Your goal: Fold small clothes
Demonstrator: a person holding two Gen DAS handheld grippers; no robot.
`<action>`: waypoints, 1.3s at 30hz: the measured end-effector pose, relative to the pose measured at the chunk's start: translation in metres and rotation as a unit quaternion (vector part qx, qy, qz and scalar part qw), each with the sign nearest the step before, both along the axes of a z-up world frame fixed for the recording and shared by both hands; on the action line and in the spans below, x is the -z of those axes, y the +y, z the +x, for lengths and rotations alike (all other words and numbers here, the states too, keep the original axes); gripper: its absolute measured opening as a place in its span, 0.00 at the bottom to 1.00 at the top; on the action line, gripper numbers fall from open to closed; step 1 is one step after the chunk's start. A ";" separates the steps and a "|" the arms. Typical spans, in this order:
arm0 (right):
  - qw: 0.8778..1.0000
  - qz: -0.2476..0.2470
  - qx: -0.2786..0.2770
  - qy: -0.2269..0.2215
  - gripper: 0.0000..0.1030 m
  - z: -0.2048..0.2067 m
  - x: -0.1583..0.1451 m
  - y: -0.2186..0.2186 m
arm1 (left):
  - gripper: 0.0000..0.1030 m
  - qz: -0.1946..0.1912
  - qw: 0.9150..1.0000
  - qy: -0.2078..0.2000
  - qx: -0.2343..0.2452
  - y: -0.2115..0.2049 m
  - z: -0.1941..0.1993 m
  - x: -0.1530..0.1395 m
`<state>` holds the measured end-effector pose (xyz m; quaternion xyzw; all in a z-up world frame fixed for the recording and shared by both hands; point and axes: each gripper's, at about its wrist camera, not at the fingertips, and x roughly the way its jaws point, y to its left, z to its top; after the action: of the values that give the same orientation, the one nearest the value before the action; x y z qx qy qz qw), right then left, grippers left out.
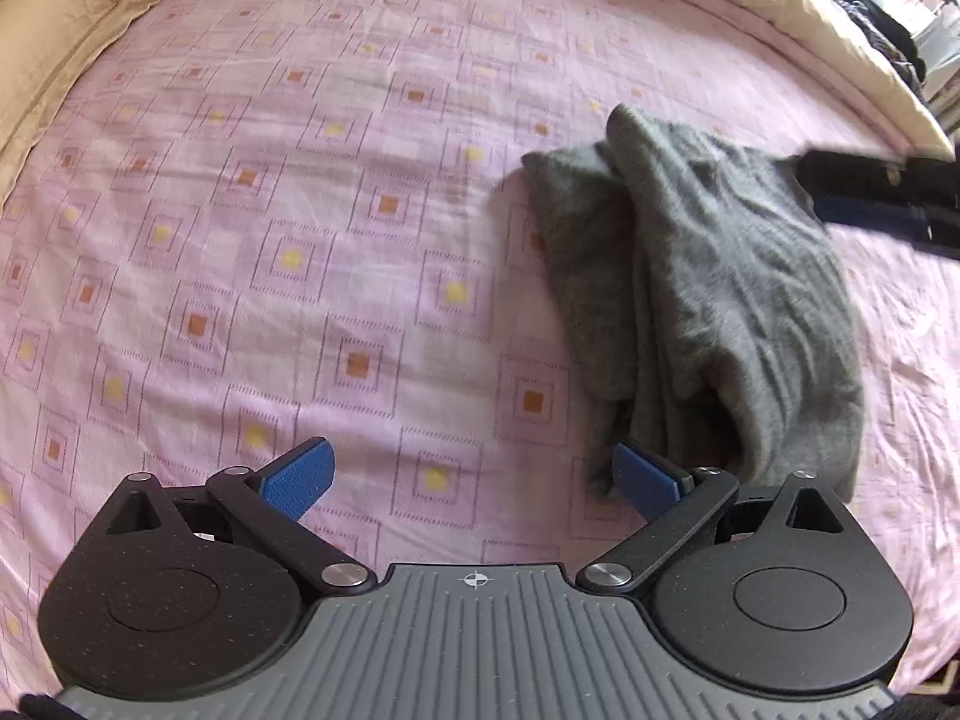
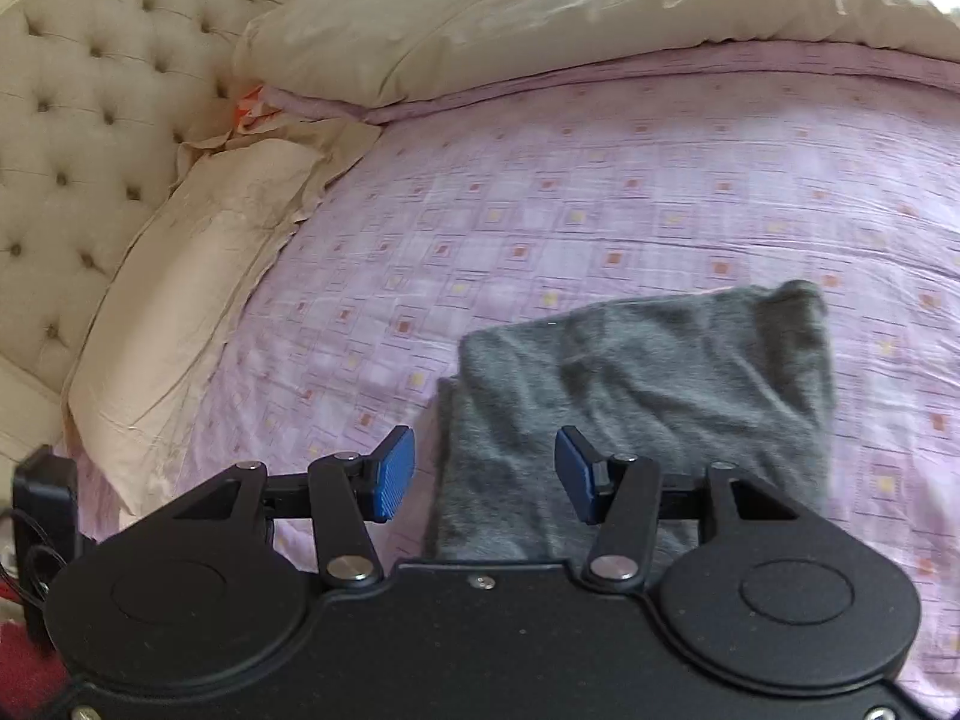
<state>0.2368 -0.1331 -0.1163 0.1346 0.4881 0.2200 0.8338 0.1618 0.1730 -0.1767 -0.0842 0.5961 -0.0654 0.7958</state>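
The grey garment (image 1: 708,300) lies folded on the pink patterned bedsheet (image 1: 300,210), doubled over itself into a long bundle, with a narrower layer showing from under the top fold along one side. It rests flat on the sheet, with nothing gripping it. In the left wrist view, the left gripper (image 1: 474,480) hangs above the sheet with its jaws spread wide; only bare sheet lies between the blue pads (image 1: 300,477), and the near end of the garment sits just behind the pad on the right side of that view, though whether they touch cannot be told. At the right edge of the same view the dark fingers of the right gripper (image 1: 870,198) reach in just beside the far end of the garment, blurred. In the right wrist view, the right gripper (image 2: 486,474) stands about half open, its jaws apart and pressing on nothing; the near edge of the garment (image 2: 648,396) lies under the gap between its blue pads, which do not pinch the cloth. A cream pillow (image 2: 198,276) lies along the left side of the sheet against a tufted headboard (image 2: 78,108), and a cream duvet (image 2: 540,6) is heaped across the far edge of the bed.
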 end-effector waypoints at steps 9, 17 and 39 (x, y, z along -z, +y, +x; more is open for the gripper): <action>0.992 -0.089 -0.088 -0.023 0.58 -0.071 0.012 0.007 | 0.97 -0.044 0.999 -0.030 0.010 -0.020 0.052 -0.019; 0.958 -0.194 -0.192 -0.090 0.55 -0.118 0.040 0.080 | 0.97 -0.051 0.998 -0.032 0.036 -0.038 0.080 -0.027; 0.946 -0.237 -0.168 -0.146 0.52 -0.116 0.035 0.079 | 0.73 -0.128 0.991 -0.005 0.038 -0.063 0.129 0.012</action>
<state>0.1205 -0.0538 -0.1515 -0.1847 0.4142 0.2520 0.8549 0.2903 0.1100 -0.1885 -0.1619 0.5815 -0.1719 0.7785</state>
